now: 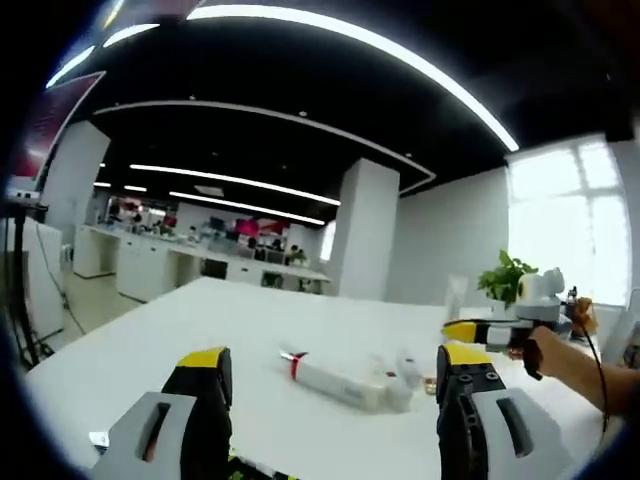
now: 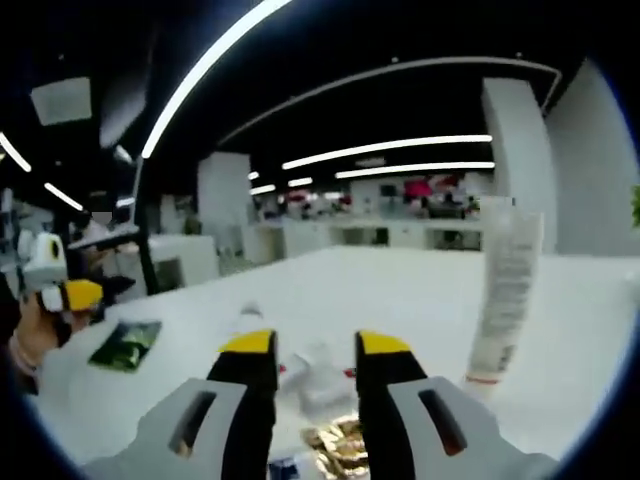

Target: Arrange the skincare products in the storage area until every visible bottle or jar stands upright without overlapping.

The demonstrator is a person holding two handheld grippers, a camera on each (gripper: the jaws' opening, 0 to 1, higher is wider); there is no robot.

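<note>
Left tool [image 1: 330, 385] is held spread above the white worktop [image 1: 180, 330]. Ahead, a white tube [image 1: 335, 378] with a red band is seen lying flat. Right tool [image 2: 315, 365] is spread too; right of it a white tube [image 2: 503, 295] stands upright.

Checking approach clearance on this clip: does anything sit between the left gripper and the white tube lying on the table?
Nothing visible does. The left gripper is open, and only bare white table lies between its jaws and the lying tube.
</note>
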